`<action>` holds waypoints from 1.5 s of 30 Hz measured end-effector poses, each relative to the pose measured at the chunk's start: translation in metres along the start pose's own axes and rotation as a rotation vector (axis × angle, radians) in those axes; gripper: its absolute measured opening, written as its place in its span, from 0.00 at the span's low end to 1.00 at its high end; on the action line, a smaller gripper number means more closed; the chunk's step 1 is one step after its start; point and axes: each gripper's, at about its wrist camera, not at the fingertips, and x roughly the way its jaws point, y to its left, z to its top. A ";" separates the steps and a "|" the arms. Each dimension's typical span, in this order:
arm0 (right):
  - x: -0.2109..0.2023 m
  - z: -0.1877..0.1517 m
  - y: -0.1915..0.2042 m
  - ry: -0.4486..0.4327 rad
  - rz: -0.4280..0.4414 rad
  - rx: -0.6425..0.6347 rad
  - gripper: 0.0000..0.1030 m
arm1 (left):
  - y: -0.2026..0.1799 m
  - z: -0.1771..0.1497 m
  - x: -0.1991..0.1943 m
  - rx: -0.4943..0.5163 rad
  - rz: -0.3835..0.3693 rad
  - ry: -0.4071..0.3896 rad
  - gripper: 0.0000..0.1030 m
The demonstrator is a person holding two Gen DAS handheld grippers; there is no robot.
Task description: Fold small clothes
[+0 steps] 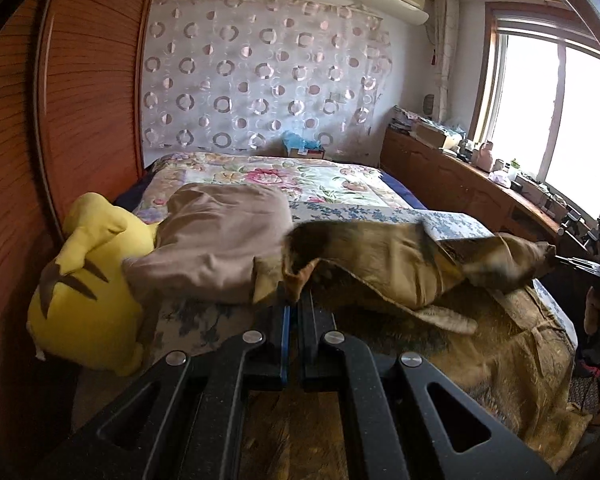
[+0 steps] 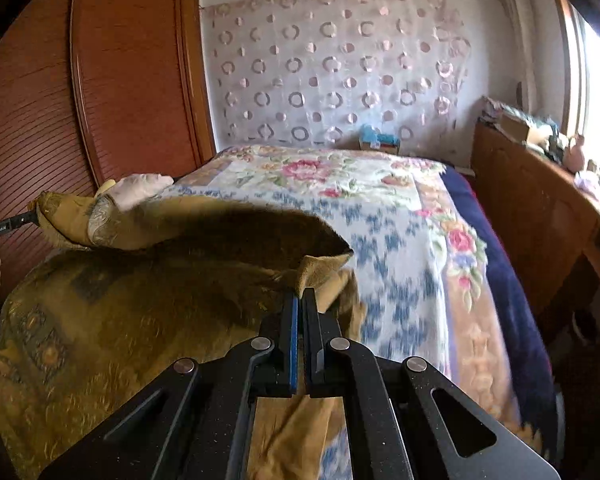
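Observation:
A golden-brown patterned cloth (image 1: 380,264) lies on the bed, its far edge lifted and stretched between both grippers. My left gripper (image 1: 294,300) is shut on one corner of it; this gripper also shows at the far left of the right wrist view (image 2: 30,216). My right gripper (image 2: 300,296) is shut on the other corner of the cloth (image 2: 140,300); it shows at the far right of the left wrist view (image 1: 556,260). The lifted edge is blurred by motion. The rest of the cloth drapes over the bed's near end.
The bed (image 2: 380,216) has a floral quilt. A beige folded garment (image 1: 212,240) and a yellow plush toy (image 1: 88,292) lie at its left. A wooden wardrobe (image 2: 120,80) stands left, a cluttered wooden cabinet (image 1: 460,184) and a window right.

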 end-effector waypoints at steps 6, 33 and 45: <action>-0.026 -0.007 0.002 0.026 0.010 0.014 0.01 | 0.002 -0.011 -0.013 -0.013 0.008 -0.006 0.03; -0.103 -0.005 0.013 0.005 -0.007 -0.055 0.01 | 0.017 -0.010 -0.066 -0.033 0.030 -0.018 0.03; -0.074 -0.023 0.018 0.112 -0.010 -0.060 0.08 | 0.016 -0.008 -0.069 0.011 0.094 -0.005 0.45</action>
